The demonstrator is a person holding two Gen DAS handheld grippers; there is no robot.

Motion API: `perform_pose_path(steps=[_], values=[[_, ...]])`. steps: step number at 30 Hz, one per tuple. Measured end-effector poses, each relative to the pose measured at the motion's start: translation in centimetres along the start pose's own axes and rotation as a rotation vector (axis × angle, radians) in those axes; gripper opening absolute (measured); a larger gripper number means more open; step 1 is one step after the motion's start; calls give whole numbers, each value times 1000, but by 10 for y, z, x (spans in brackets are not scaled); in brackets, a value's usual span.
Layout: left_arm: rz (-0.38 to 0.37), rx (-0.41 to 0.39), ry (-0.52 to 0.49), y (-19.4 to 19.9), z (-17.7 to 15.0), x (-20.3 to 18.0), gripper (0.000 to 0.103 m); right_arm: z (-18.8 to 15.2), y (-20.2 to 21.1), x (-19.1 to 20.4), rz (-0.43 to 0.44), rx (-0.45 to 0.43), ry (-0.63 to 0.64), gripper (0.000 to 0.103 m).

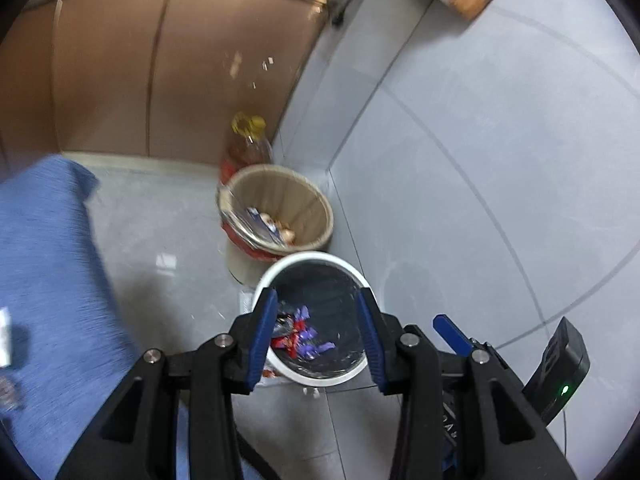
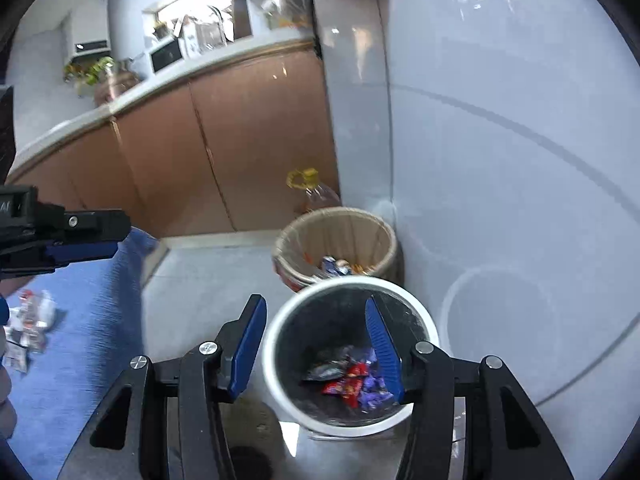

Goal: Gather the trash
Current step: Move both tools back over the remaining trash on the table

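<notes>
A white-rimmed bin with a dark liner stands on the floor and holds red, purple and dark wrappers. My left gripper is open and empty right above it. In the right wrist view the same bin holds the wrappers, and my right gripper is open and empty over its left rim. More wrappers lie on a blue cloth at the left. The left gripper shows side-on above that cloth.
A tan bin with some rubbish stands just behind the white one, also in the right wrist view. A yellow-capped oil bottle stands behind it against brown cabinets. A grey tiled wall is on the right.
</notes>
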State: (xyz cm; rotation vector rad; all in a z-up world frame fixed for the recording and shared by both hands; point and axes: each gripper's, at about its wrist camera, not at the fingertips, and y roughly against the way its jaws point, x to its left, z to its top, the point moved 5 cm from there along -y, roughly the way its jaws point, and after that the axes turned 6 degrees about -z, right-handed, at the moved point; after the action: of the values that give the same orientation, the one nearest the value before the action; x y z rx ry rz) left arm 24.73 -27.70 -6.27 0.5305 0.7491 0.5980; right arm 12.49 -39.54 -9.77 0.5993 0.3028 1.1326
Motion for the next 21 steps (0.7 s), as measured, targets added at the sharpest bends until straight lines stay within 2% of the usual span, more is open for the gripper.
perform_pose_path(steps=[7,10,11,18,21], values=[[52,-118,-31,112,-20,14,39,19,64,49,99,-89,46,49],[85,-172,-9,160,-32,28,53,26,93,75,145,-127,82,50],[100,-194,-4,176,-37,32,54,28,100,81,160,-135,90,50],[173,-308,80,282,-82,81,54,30,157,130,265,-189,160,50],[217,-341,100,314,-100,99,54,29,175,148,301,-206,180,50]])
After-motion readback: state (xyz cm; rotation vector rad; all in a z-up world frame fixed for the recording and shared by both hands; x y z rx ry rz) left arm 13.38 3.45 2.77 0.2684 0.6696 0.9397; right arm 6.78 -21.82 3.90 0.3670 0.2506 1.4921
